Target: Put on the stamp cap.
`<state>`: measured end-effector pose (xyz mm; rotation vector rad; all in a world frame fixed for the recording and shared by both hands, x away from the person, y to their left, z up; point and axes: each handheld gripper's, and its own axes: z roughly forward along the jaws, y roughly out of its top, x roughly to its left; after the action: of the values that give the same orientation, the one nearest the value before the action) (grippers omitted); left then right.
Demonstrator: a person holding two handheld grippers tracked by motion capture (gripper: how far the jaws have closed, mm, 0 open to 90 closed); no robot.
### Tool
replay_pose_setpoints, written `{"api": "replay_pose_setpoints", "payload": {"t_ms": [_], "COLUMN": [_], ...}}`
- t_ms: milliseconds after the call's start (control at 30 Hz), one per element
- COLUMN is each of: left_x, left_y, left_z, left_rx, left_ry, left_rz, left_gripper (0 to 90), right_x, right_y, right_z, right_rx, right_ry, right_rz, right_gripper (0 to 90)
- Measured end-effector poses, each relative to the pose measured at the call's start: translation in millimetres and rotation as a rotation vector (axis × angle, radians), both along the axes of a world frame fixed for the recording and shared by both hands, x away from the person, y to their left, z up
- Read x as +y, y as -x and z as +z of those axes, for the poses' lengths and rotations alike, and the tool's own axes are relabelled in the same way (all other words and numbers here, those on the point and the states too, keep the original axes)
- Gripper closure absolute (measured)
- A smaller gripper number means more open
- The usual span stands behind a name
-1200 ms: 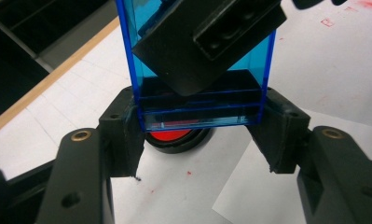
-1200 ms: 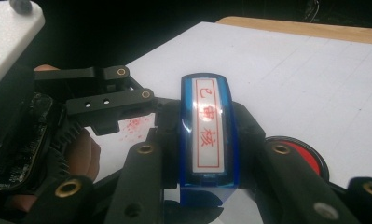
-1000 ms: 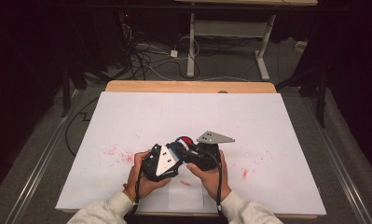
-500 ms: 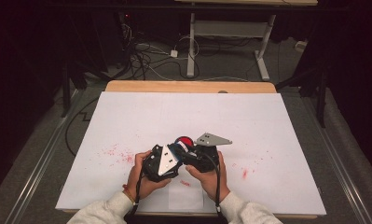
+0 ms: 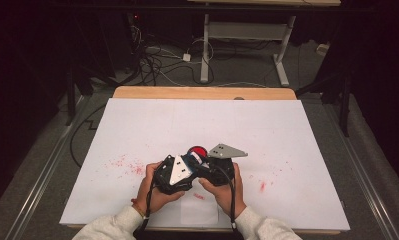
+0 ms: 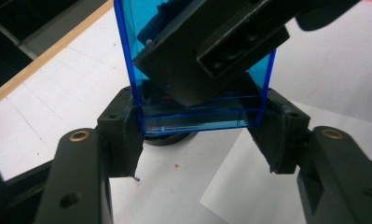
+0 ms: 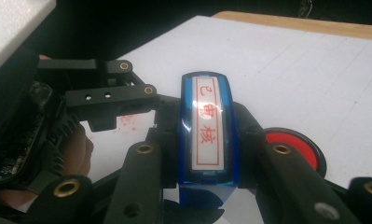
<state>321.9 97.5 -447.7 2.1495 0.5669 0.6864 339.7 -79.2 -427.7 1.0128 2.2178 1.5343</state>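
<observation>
Nothing's really moved since a second ago: left gripper [image 5: 189, 167] is clamped on the blue stamp [image 6: 200, 100], right gripper [image 7: 207, 154] pinches its other end, both over the white sheet [image 5: 137, 127] beside the red ink pad [image 5: 197, 151], so stamping's stalled

Blue stamp [image 7: 206, 135] — its white label bears red characters "已审核", framed.
</observation>
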Motion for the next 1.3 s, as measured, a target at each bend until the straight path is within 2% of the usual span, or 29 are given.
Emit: {"api": "replay_pose_setpoints", "payload": {"t_ms": [67,233,300,367,500,567,733,900,1300], "left_x": [0.6,3.5,3.0,4.0,3.7,4.5,8.3,12.6,17.3], "left_y": [0.6,0.1,0.8,0.0,-1.0,-1.0,-3.8,-4.3,-3.5], "left_z": [0.8,1.6,1.9,1.7,-0.1,0.0,0.0,0.5,-2.1], "left_rx": [-0.009,0.000,-0.008,0.000,0.003,-0.018,0.003,0.006,0.015], "left_ry": [0.018,0.054,0.049,0.061,0.061,0.063,0.077,0.070,0.051], "left_rz": [-0.004,-0.031,-0.032,-0.037,-0.025,-0.014,-0.009,-0.026,-0.054], "left_gripper": [38.4,34.1,36.9,36.7,29.1,25.8,20.0,16.1,16.0], "right_x": [-0.6,-2.0,-1.6,-1.5,-2.0,-3.2,-6.4,-8.7,-19.8], "right_y": [0.3,1.6,1.6,2.3,2.5,2.5,2.6,3.6,2.5], "right_z": [2.9,5.3,5.0,4.9,6.4,7.7,11.1,14.8,24.1], "right_rx": [-0.011,-0.014,-0.009,-0.011,-0.019,-0.023,-0.035,-0.050,-0.081], "right_ry": [0.006,0.002,0.008,0.007,0.008,0.007,0.001,0.012,0.011], "right_rz": [0.003,0.010,0.017,0.014,0.019,0.018,0.019,0.017,0.009], "right_gripper": [69.7,69.8,69.9,69.9,69.9,69.8,69.7,69.8,69.8]}}
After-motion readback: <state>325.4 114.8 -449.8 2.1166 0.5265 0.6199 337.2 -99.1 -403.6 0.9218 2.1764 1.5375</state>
